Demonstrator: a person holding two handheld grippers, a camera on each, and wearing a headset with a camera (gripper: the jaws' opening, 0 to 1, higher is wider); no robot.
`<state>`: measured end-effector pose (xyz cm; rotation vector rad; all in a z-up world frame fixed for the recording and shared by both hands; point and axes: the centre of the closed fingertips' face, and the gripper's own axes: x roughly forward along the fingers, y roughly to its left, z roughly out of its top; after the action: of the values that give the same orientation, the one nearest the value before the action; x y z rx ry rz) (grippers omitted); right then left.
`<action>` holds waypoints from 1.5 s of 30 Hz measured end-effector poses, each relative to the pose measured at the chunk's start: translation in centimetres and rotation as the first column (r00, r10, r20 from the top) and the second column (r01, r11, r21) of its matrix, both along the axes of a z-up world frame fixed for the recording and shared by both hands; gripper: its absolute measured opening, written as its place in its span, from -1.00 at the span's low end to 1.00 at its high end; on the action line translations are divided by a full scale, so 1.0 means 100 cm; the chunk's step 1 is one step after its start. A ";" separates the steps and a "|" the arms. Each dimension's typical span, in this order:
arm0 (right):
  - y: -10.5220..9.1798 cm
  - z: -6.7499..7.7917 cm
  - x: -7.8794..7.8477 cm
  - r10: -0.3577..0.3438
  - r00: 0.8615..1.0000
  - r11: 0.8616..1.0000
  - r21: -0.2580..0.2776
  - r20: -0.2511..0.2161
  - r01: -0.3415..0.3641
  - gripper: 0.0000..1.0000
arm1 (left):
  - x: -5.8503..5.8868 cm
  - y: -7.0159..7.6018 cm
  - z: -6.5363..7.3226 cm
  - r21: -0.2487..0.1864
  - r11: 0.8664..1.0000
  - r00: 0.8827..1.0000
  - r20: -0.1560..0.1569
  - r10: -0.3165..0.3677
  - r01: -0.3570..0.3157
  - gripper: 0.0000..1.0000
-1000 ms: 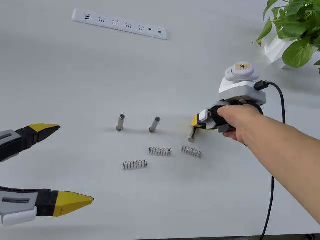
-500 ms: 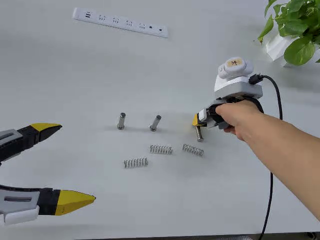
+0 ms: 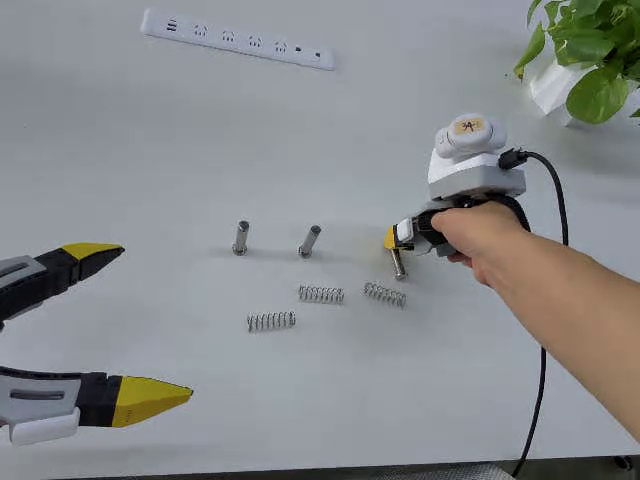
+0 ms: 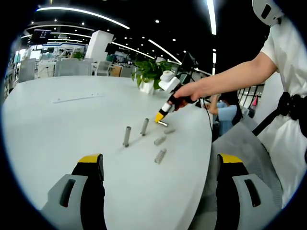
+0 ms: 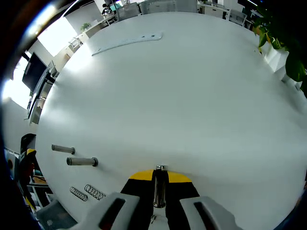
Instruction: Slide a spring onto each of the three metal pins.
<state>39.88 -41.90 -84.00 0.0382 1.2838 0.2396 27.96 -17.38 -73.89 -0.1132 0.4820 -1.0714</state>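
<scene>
While the right gripper (image 3: 396, 243) clamps one stiff pin (image 5: 158, 188) and the left gripper (image 3: 152, 322) has its jaws apart, three springs (image 3: 320, 294) lie toward the near edge of the tabletop (image 3: 300, 130); probably light and soft, best pinched mid-coil.

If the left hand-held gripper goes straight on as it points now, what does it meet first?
Probably the nearest spring, if the left hand-held gripper travels low; its height is unclear.

desk (image 3: 150, 160) white | two pins (image 3: 241, 238) upright, three springs (image 3: 321, 293) flat, left of right tool (image 3: 393, 240) | power strip (image 3: 238, 40) far beyond | plant pot (image 3: 553, 90) apparently behind it
</scene>
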 end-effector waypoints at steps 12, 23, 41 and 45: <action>-0.004 0.006 0.004 0.015 0.999 1.000 0.016 0.043 -0.016 -0.92 | 0.001 -0.002 0.000 0.010 1.000 1.000 0.011 -0.010 0.010 0.98; -0.005 0.015 0.005 0.028 0.995 0.999 0.035 0.100 -0.031 -0.93 | 0.004 -0.003 -0.001 0.040 0.999 0.999 0.031 -0.035 0.034 0.98; -0.009 0.022 0.000 0.050 0.985 0.997 0.051 0.168 -0.060 -0.93 | 0.003 -0.009 0.004 0.037 0.998 0.998 0.031 -0.047 0.046 0.98; -0.007 0.025 -0.005 0.054 0.982 0.996 0.057 0.182 -0.065 -0.93 | 0.002 -0.008 0.003 0.038 0.998 0.998 0.029 -0.046 0.045 0.98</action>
<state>39.42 -42.56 -81.52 0.0308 1.0978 0.3279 28.17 -18.20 -73.56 -0.0535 0.4789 -1.1071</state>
